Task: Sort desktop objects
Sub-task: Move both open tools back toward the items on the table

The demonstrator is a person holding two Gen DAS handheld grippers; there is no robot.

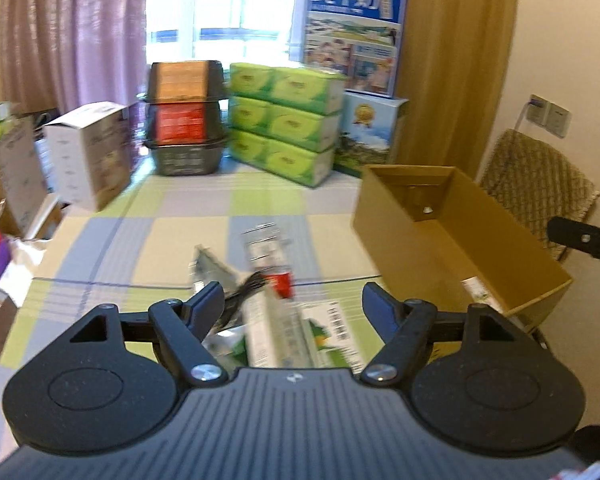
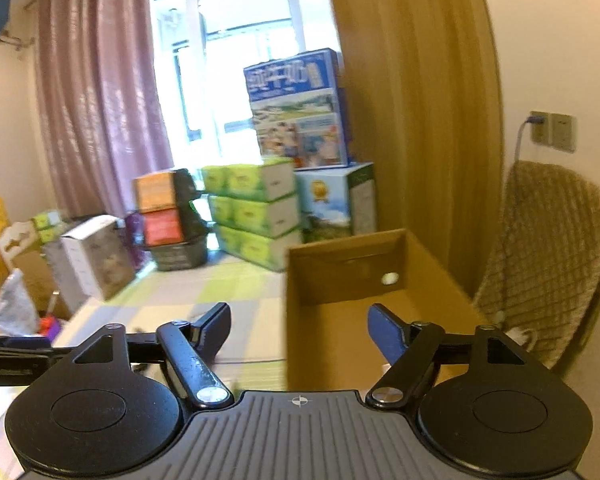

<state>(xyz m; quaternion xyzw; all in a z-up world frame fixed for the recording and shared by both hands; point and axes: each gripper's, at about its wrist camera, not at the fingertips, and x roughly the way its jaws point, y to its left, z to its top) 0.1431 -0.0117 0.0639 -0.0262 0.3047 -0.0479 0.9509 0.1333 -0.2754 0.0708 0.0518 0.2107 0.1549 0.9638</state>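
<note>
Left wrist view: my left gripper (image 1: 294, 304) hangs over the checked cloth (image 1: 148, 240) with its jaws spread wide and nothing between the pads. Only this view shows the pile (image 1: 268, 304) of small packets to be sorted: it lies on the cloth directly below and just ahead of the gap between my jaws, nearer the left finger. A red-capped tube (image 1: 281, 283), a clear packet (image 1: 262, 242) and a green-and-white pack (image 1: 328, 336) can be told apart; motion blur leaves the rest of the heap unreadable, and its near end is hidden under my gripper body. The open carton (image 1: 452, 236) stands to the right of the pile, with a white label (image 1: 476, 289) on its floor. A dark piece of my right gripper (image 1: 584, 240) cuts in at the right edge. Right wrist view: my right gripper (image 2: 300, 328) is likewise spread and empty, held above the near left corner of the carton (image 2: 340, 264), whose left wall runs up between my jaws; the right finger is over the carton's inside, the left finger over the cloth (image 2: 236, 292). The pile is out of this view. The carton's near floor is covered by my gripper. Both views share the stacked boxes (image 2: 260, 216) under the window, all blurred.
</note>
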